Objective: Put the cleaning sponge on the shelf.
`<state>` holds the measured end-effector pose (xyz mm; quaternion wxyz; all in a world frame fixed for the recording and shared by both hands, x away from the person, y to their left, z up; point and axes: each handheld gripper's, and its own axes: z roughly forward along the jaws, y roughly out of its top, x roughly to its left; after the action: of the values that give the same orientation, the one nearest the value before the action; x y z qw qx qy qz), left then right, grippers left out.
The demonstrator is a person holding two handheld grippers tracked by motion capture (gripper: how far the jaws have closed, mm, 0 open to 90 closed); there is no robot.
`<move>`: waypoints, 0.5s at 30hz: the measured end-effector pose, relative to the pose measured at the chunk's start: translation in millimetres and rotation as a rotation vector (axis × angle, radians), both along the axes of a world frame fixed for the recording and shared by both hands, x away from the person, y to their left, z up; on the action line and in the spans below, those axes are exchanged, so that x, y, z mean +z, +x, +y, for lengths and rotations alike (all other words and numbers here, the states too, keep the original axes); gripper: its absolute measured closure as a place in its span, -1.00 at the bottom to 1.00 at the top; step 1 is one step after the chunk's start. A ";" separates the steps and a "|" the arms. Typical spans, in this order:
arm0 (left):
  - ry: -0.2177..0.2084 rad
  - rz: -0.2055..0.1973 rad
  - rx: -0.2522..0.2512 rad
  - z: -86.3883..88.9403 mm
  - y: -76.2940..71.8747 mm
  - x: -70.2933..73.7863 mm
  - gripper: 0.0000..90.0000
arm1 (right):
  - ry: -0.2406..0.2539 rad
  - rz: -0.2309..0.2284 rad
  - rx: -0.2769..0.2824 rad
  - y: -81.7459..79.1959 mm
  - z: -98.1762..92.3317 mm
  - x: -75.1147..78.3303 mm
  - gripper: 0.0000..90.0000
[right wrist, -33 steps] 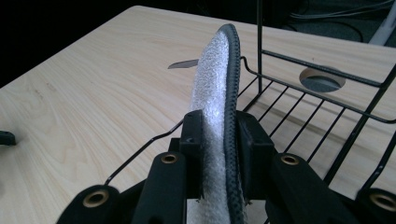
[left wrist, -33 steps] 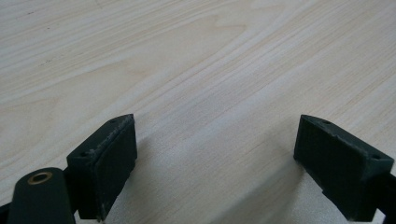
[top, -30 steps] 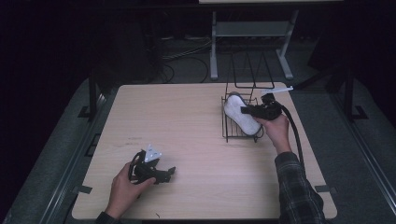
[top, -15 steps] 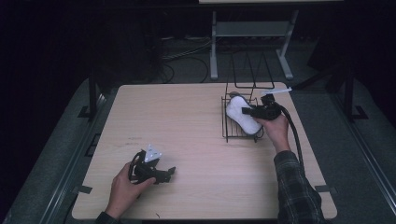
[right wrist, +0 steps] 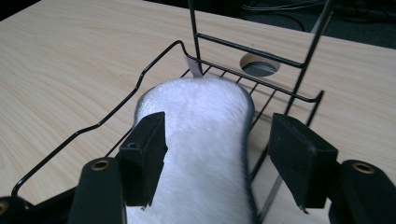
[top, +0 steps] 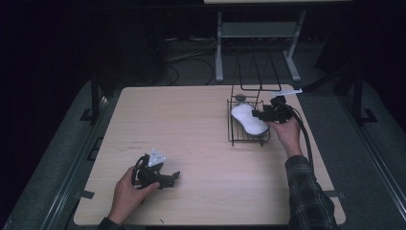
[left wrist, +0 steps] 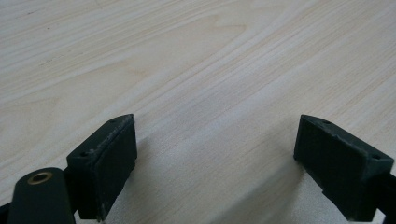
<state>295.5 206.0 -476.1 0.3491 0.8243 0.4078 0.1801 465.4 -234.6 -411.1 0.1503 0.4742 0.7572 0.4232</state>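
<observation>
A white fluffy slipper-shaped piece (top: 249,120) lies in a black wire rack (top: 233,132) at the table's right. My right gripper (top: 262,115) reaches into the rack from the right. In the right gripper view the fluffy piece (right wrist: 201,135) runs between the jaws of the right gripper (right wrist: 217,120). Those jaws have just been opening: the right pad stands clear of the fluff and the left pad is at its edge. At the front left of the table my left gripper (top: 173,177) rests low, and the left gripper (left wrist: 210,126) is open with bare wood between its pads.
The wire rack (right wrist: 116,116) has a tall upright back frame beyond the fluffy piece. A round cable hole (right wrist: 259,64) is in the tabletop behind it. The wooden table (top: 191,124) spreads wide between the two hands. A metal stand (top: 258,28) and cables sit on the dark floor beyond.
The right gripper's jaws have spread apart around the white fluffy piece, which stays lying in the rack. The left hand and its gripper have not moved.
</observation>
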 end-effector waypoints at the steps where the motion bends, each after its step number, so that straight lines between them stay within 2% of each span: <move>1: 0.000 0.000 0.000 0.0 0.0 0.0 -0.72 | -0.005 -0.007 -0.003 -2.3 -2.2 2.0 -0.11; 6: 0.000 0.000 0.000 0.0 0.0 0.0 -0.72 | -0.023 -0.012 0.024 -15.1 -8.5 6.4 0.30; 10: 0.000 0.000 0.000 0.0 0.0 0.0 -0.72 | -0.055 -0.012 0.054 -25.2 -9.0 2.8 0.82; 13: 0.000 0.000 0.000 0.0 0.0 0.0 -0.72 | -0.089 0.004 0.074 -31.1 -6.7 -1.2 0.99; 15: 0.000 0.000 -0.001 0.0 0.0 0.0 -0.72 | -0.102 0.010 0.091 -33.1 -6.1 -3.7 0.99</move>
<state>295.5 206.0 -476.1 0.3491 0.8244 0.4075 0.1800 432.4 -240.7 -414.9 0.1513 0.4332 0.7992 0.3882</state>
